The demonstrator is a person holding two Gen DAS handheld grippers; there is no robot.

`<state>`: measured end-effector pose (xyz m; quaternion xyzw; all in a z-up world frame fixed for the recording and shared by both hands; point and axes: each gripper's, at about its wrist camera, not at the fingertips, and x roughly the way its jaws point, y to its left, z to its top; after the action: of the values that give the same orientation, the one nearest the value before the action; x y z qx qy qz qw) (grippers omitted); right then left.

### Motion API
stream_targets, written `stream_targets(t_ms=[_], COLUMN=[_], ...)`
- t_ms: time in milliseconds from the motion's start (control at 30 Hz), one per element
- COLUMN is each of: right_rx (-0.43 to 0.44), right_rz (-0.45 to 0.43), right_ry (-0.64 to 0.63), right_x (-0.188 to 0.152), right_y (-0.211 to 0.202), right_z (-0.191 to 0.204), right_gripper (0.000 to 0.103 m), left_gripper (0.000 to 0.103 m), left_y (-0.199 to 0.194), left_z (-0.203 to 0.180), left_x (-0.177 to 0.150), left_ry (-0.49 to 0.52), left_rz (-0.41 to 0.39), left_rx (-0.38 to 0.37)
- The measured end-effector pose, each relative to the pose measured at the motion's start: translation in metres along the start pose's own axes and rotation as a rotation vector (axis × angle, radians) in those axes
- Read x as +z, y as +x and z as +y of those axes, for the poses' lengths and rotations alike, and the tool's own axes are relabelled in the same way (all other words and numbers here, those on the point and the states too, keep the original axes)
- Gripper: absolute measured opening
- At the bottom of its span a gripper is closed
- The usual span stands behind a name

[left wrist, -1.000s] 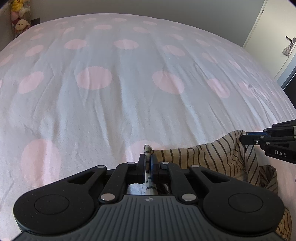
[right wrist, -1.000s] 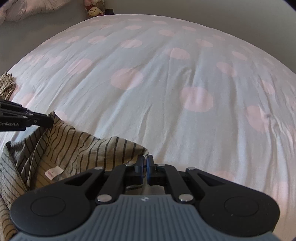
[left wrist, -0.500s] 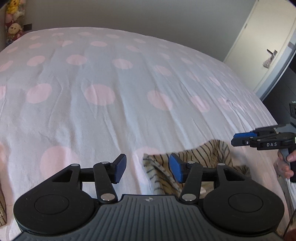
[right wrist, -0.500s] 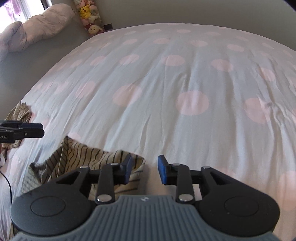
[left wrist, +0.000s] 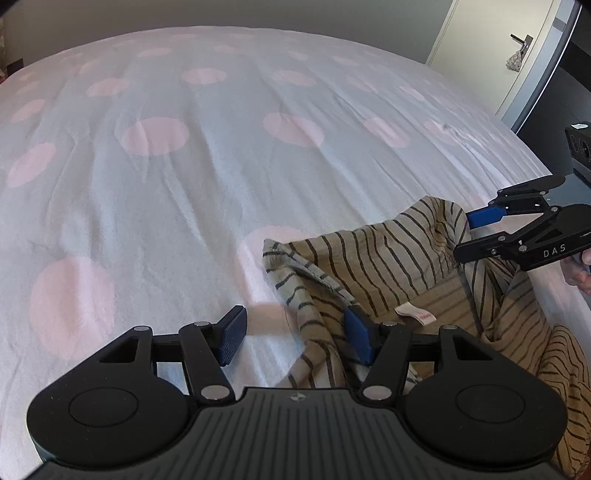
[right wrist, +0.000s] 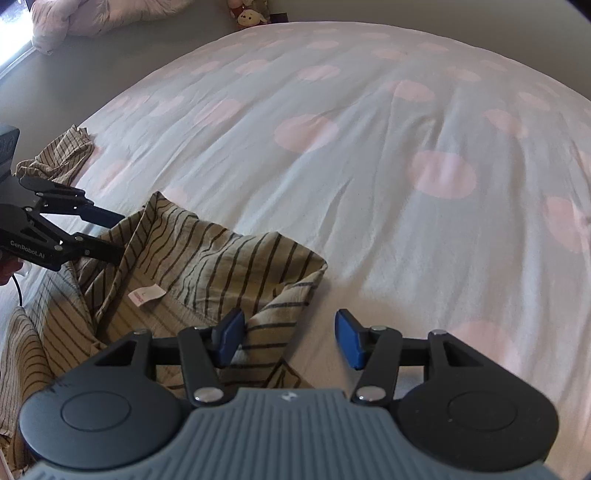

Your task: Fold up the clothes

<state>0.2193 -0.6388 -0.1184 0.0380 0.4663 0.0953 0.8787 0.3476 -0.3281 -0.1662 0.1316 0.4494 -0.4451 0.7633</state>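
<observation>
A tan shirt with dark stripes (left wrist: 388, 258) lies crumpled on the bed's near edge, its white label (left wrist: 413, 314) facing up. My left gripper (left wrist: 295, 341) hovers over the shirt's left corner. Its jaws are opening: the cloth lies loose by the right pad (left wrist: 356, 341), and neither pad presses on it. In the right wrist view the shirt (right wrist: 207, 266) and label (right wrist: 146, 294) show again. My right gripper (right wrist: 290, 338) is over the shirt's right corner, its jaws also opening, with cloth beside the left pad (right wrist: 231, 336). Each gripper appears in the other's view, the right gripper (left wrist: 471, 234) and the left gripper (right wrist: 116, 236).
The bed cover (left wrist: 221, 166) is white with pink dots and stretches far ahead. A door (left wrist: 480, 44) stands at the back right. More striped cloth (right wrist: 62, 151) lies at the bed's left edge. Plush toys (right wrist: 247, 16) and a pale bundle of bedding (right wrist: 92, 14) sit beyond. A hand (left wrist: 580, 273) holds the right gripper.
Both grippers were shut on the shirt's top edge a second ago; both have opened and the cloth has dropped onto the bed. Both hands shifted slightly and tilted.
</observation>
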Motion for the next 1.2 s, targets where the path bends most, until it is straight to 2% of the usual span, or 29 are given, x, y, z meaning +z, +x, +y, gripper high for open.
stream_targets(t_ms=[167, 200, 233, 267, 300, 400, 767, 967, 1200], right_rx=[-0.004, -0.003, -0.002, 0.003, 0.012, 0.011, -0.020, -0.053, -0.119], right_rz=[-0.043, -0.048, -0.054, -0.056, -0.056, -0.082, -0.203, -0.280, -0.364], right_ry=[-0.019, -0.018, -0.022, -0.020, -0.014, -0.038, -0.144, -0.213, -0.238], right_x=[0.004, 0.006, 0.008, 0.010, 0.012, 0.014, 0.003, -0.038, -0.110], right_y=[0.015, 0.016, 0.014, 0.012, 0.009, -0.006, -0.117, -0.177, -0.218], right_z=[0.004, 0.004, 0.004, 0.004, 0.003, 0.006, 0.053, 0.095, 0.133], right_gripper=[0.056, 0.049, 0.031, 0.018, 0.009, 0.009, 0.007, 0.007, 0.007], left_gripper=[0.056, 0.049, 0.034, 0.025, 0.011, 0.004, 0.003, 0.003, 0.003], left_y=[0.008, 0.008, 0.008, 0.007, 0.003, -0.010, -0.117, -0.173, -0.212], left_z=[0.003, 0.004, 0.005, 0.005, 0.004, -0.001, -0.054, -0.100, -0.144], left_x=[0.010, 0.012, 0.013, 0.015, 0.016, 0.019, 0.018, -0.016, -0.081], left_ry=[-0.010, -0.017, -0.024, -0.030, -0.026, -0.012, 0.108, 0.198, 0.252], left_rz=[-0.051, -0.059, -0.066, -0.073, -0.087, -0.129, -0.231, -0.289, -0.326], left_rx=[-0.013, -0.018, -0.023, -0.028, -0.033, -0.050, -0.039, -0.029, -0.050])
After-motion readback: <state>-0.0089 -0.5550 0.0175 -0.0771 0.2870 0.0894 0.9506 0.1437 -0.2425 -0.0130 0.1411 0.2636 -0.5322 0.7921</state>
